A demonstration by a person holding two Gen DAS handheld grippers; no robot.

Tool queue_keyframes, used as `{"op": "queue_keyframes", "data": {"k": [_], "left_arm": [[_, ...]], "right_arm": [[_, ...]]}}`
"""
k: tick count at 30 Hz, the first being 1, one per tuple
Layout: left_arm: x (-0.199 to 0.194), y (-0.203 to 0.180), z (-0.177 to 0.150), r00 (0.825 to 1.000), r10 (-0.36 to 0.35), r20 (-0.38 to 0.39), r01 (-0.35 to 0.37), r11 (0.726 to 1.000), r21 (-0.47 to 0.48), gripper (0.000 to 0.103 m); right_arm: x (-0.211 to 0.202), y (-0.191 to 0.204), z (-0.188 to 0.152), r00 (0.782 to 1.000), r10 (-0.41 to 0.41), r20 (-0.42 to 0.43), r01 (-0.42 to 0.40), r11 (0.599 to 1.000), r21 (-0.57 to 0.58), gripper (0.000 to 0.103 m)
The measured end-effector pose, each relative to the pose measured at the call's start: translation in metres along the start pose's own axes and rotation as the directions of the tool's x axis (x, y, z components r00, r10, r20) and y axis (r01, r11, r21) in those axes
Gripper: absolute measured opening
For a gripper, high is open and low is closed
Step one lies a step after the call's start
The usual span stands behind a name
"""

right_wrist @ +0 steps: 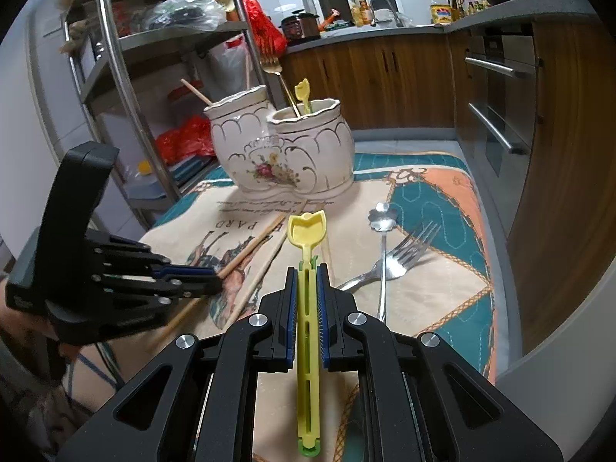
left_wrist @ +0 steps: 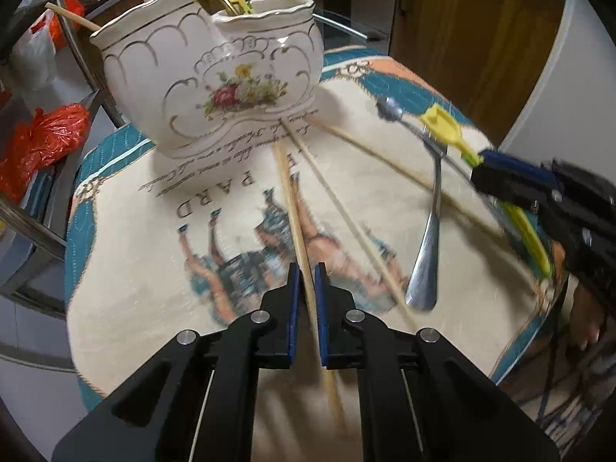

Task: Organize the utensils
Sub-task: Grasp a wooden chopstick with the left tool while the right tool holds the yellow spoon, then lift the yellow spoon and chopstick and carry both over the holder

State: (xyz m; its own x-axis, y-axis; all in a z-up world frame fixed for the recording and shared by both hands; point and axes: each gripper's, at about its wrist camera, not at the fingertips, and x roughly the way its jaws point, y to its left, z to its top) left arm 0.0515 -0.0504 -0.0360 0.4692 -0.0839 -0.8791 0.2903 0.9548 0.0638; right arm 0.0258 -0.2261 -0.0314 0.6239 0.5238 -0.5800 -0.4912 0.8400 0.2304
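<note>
A: What has the left gripper (left_wrist: 306, 275) got?
B: It's clamped on a chopstick (left_wrist: 289, 192) whose far end reaches the holder (left_wrist: 208, 73).
A: And the right gripper (right_wrist: 307, 275)?
B: Closed on a yellow spoon (right_wrist: 307, 231), its bowl pointing at the holder.
A: What's left on the mat (right_wrist: 442, 192)?
B: A fork (right_wrist: 400, 260) and a flower spoon (right_wrist: 382, 219), crossed, right of the holder; another chopstick (right_wrist: 261, 271) in front.

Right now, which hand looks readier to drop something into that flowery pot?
The right: its fingers already grip the yellow spoon, raised off the cloth toward the pot. The left has only just pinched a chopstick lying flat.
</note>
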Motion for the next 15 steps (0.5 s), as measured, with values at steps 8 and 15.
{"op": "queue_keyframes", "data": {"k": [8,15], "left_arm": [[-0.005,0.017,-0.018,1.000,-0.003,0.031,0.006,0.997,-0.071,0.019],[-0.010,0.016,-0.027,0.994,0.023,0.108,-0.013,0.996,-0.091,0.019]], "right_arm": [[0.004,0.006,-0.001,1.000,-0.011,-0.003,0.011,1.000,-0.020,0.011],[0.007,0.012,-0.002,1.000,-0.027,-0.009,0.027,0.999,-0.040,0.011]]}}
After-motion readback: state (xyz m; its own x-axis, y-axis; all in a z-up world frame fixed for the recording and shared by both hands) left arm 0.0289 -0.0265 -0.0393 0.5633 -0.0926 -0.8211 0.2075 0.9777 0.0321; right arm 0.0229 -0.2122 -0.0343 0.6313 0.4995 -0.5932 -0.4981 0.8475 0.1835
